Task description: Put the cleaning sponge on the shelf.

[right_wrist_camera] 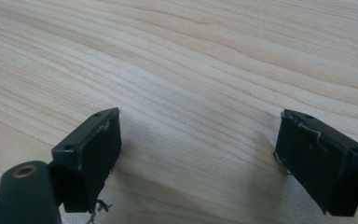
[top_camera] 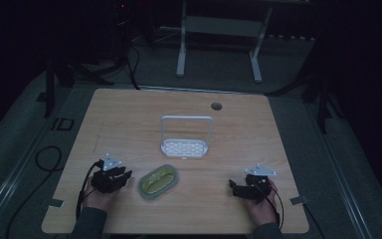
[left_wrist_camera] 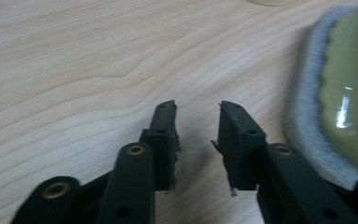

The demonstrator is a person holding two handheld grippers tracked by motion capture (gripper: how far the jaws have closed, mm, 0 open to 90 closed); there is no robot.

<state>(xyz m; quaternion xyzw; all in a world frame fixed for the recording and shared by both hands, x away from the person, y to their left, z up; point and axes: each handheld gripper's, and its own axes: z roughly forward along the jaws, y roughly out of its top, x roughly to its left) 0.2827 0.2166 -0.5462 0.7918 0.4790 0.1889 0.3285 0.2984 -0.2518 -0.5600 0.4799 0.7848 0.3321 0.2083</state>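
An oval green dish with a grey rim [top_camera: 158,181] lies on the wooden table [top_camera: 129,119] near the front. A white wire rack [top_camera: 185,139] with a tall loop handle stands behind it at mid-table. My left gripper [top_camera: 128,176] rests just left of the dish, jaws a small gap apart over bare wood [left_wrist_camera: 197,120], with nothing between them. The dish's grey rim [left_wrist_camera: 307,93] is at the right of the left gripper view. My right gripper [top_camera: 233,186] sits at the front right, jaws wide open over bare wood [right_wrist_camera: 198,135].
A round cable hole [top_camera: 216,106] sits near the table's far edge. Cables lie on the floor at left [top_camera: 45,159]. A white desk frame [top_camera: 219,45] stands beyond the table. The room around is dark.
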